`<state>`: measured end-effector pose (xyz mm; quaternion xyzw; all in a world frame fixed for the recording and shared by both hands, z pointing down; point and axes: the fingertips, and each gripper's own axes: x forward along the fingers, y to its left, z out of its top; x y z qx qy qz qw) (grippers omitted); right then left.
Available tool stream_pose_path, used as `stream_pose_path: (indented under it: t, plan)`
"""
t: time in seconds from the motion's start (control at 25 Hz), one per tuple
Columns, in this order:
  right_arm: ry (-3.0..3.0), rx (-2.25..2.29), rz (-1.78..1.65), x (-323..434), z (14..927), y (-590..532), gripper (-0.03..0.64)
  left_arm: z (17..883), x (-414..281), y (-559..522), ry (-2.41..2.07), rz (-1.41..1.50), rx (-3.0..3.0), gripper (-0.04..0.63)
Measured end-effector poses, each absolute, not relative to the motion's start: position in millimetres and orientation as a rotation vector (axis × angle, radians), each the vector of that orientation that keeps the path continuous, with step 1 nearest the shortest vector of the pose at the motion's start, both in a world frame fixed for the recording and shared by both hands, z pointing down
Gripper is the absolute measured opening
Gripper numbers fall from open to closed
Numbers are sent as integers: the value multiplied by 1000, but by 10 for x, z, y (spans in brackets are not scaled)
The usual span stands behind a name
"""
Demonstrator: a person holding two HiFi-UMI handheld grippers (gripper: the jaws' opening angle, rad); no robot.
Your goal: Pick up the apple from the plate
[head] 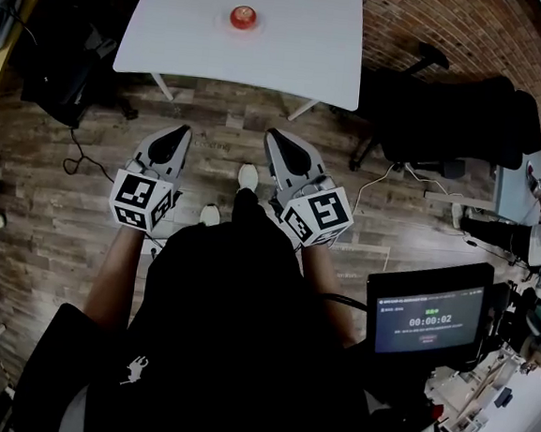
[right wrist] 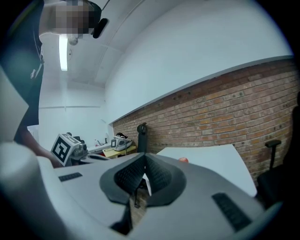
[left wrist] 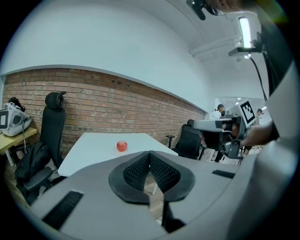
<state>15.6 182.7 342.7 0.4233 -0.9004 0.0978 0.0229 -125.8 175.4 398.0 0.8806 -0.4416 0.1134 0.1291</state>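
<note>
A red apple (head: 243, 16) sits on a small white plate (left wrist: 117, 153) near the far side of a white table (head: 294, 53). My left gripper (head: 182, 130) and right gripper (head: 272, 135) hang side by side over the wooden floor, well short of the table's near edge. Both point toward it. In the left gripper view the apple (left wrist: 122, 146) shows just above my left gripper (left wrist: 150, 155), whose pads meet with nothing between them. The right gripper view shows the apple (right wrist: 183, 160) small and far, right of the right gripper (right wrist: 144, 157), which is shut and empty.
Black office chairs stand right of the table (head: 468, 115) and left of it (head: 68, 61). A screen on a stand (head: 426, 318) is close at my right. A brick wall (left wrist: 117, 101) runs behind the table. A yellow desk with a bag (left wrist: 14, 124) is at far left.
</note>
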Motion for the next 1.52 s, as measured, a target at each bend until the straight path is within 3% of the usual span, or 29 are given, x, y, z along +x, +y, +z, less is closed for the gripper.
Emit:
stream_pose_path:
  t: [0.4,1.52]
  plan:
    - [-2840,1216,303,483,3341,965,5,3788,-805,893,-1354,341,2590,6]
    - [-2914,924,367,1034,3538,-156,5,3859,-179,-9,-1522,360,2455,6]
